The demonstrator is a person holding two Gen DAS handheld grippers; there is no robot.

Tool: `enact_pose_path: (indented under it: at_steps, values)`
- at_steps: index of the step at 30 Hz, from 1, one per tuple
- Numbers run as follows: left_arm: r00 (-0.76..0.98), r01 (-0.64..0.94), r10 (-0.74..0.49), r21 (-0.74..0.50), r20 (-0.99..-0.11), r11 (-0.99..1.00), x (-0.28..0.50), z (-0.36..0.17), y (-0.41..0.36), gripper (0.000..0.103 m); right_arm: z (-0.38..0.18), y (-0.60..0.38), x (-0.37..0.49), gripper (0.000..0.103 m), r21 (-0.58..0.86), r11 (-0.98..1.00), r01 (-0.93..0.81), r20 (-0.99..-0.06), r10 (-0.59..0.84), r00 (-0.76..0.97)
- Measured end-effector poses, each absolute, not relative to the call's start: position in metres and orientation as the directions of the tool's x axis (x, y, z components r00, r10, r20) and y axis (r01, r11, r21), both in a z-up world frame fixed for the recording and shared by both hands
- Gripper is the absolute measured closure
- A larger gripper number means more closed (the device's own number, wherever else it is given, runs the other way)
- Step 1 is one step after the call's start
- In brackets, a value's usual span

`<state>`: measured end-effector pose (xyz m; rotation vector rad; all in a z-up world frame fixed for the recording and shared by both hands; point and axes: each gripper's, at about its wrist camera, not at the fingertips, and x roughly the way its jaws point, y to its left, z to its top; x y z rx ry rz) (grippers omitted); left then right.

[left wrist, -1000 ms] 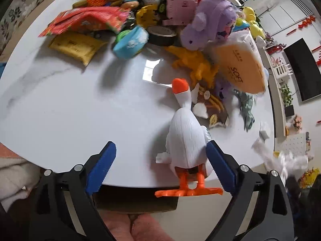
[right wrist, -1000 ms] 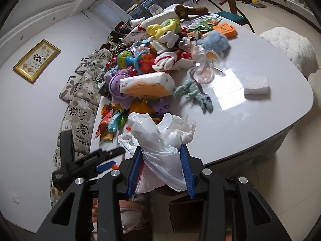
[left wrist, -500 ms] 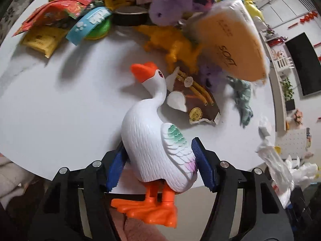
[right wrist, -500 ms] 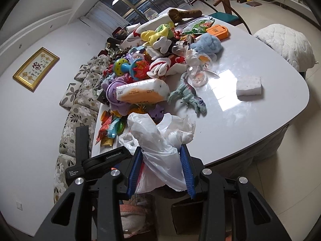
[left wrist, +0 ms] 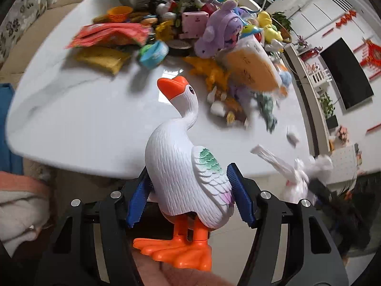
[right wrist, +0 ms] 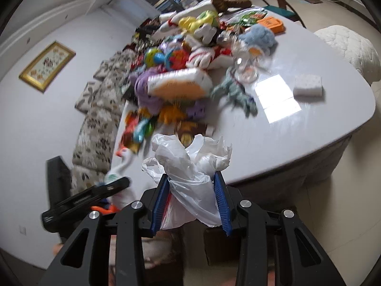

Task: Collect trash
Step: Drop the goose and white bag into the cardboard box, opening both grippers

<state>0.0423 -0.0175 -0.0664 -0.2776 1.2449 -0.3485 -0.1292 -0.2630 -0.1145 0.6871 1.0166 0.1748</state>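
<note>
Lifted off the surface [left wrist: 78, 119] since a second ago, the goose [left wrist: 188, 181] now hangs over its near edge, clamped at the body between the blue pads of the left tool [left wrist: 190, 202], half closed around it. The right tool [right wrist: 190, 200] is closed on the gathered neck of the bag [right wrist: 190, 166], which sits near the surface edge. The goose looks like hollow hard plastic: light, stiff and smooth, so it may slip. The ribbed flanks seem the best place to hold; the thin neck and legs could snap.
</note>
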Motion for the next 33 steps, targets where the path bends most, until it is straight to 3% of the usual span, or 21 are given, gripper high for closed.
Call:
enact_pose_path:
  at_steps: [9, 17, 18, 19, 20, 22, 26, 33]
  values:
    - [0.094, 0.078, -0.366, -0.359, -0.926, 0.930, -0.060, -0.139, 0.000, 0.041, -0.196, -0.228, -0.184, 0.065, 0.490, 0.845, 0.213, -0.863, 0.436, 0.256]
    - [-0.156, 0.052, -0.273, -0.284, -0.949, 0.957, -0.076, -0.322, -0.009, 0.041, -0.346, -0.215, -0.181, 0.062, 0.322, 0.902, 0.290, -0.946, 0.315, 0.070]
    - [-0.170, 0.040, -0.267, -0.277, -0.949, 0.960, -0.073, -0.343, -0.009, 0.041, -0.368, -0.215, -0.178, 0.052, 0.272, 0.914, 0.300, -0.962, 0.268, 0.054]
    - [-0.200, 0.023, -0.262, -0.272, -0.944, 0.962, -0.069, -0.371, -0.011, 0.039, -0.383, -0.216, -0.177, 0.029, 0.238, 0.919, 0.315, -0.970, 0.238, 0.041]
    - [-0.218, 0.013, -0.249, -0.258, -0.944, 0.966, -0.065, -0.392, -0.011, 0.036, -0.402, -0.218, -0.177, 0.021, 0.222, 0.915, 0.337, -0.974, 0.225, 0.032]
    - [-0.246, 0.011, -0.198, -0.207, -0.949, 0.978, -0.058, -0.427, -0.012, 0.026, -0.428, -0.220, -0.176, 0.020, 0.182, 0.916, 0.359, -0.981, 0.194, 0.003]
    - [-0.321, -0.021, -0.180, -0.183, -0.930, 0.983, -0.050, -0.465, -0.012, 0.021, -0.459, -0.226, -0.178, 0.020, 0.146, 0.896, 0.419, -0.982, 0.182, -0.046]
    - [-0.348, -0.020, -0.161, -0.164, -0.924, 0.986, -0.061, -0.464, -0.015, 0.020, -0.437, -0.228, -0.176, 0.015, 0.190, 0.887, 0.421, -0.976, 0.218, -0.019]
